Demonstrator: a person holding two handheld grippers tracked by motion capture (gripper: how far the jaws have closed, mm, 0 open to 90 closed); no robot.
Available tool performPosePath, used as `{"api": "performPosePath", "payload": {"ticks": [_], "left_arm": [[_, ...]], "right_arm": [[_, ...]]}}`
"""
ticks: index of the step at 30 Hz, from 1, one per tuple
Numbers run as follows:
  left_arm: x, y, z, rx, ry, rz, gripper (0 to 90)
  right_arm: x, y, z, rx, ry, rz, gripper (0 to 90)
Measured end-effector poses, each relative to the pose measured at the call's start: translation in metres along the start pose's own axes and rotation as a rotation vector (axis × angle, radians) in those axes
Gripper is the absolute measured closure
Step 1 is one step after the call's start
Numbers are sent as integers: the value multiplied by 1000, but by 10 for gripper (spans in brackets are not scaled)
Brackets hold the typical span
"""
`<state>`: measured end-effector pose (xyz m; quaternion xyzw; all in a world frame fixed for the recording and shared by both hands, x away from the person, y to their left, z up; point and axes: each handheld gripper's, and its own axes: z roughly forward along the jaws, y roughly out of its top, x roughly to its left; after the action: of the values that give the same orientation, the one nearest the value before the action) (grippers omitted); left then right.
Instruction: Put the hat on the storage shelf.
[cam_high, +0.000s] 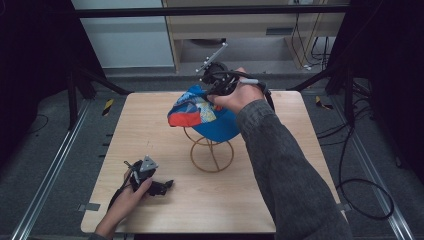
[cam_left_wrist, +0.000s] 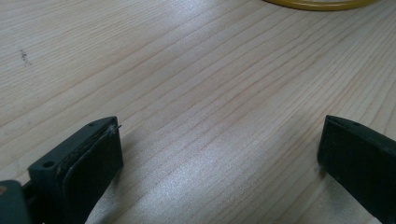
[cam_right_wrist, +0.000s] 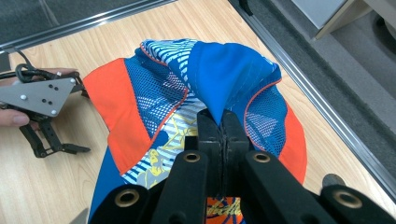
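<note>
We saw the right gripper (cam_right_wrist: 223, 122) with jaws pinched shut on a fold of the cap (cam_right_wrist: 196, 93), which sat draped over the yellow wire stand (cam_high: 212, 150) mid-counter (cam_high: 150, 125). We judged the cap light, soft, floppy mesh fabric; best taken at a crown fold or the stiffer orange brim. The left gripper (cam_high: 159, 187) rested on the counter, jaws wide apart, empty.

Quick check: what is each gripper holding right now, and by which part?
The right gripper is shut on the cap, pinching a fold of its blue fabric at the crown. The left gripper is open over the table, holding nothing.
</note>
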<state>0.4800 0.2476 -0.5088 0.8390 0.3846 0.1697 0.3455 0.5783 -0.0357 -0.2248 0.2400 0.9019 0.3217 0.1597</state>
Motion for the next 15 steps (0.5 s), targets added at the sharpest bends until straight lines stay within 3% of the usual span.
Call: {"api": "performPosePath", "payload": {"ticks": [15], "left_arm": [[0,0,0,0,0,2,0]], "right_arm": [[-1,0,5,11,9,2,888]]}}
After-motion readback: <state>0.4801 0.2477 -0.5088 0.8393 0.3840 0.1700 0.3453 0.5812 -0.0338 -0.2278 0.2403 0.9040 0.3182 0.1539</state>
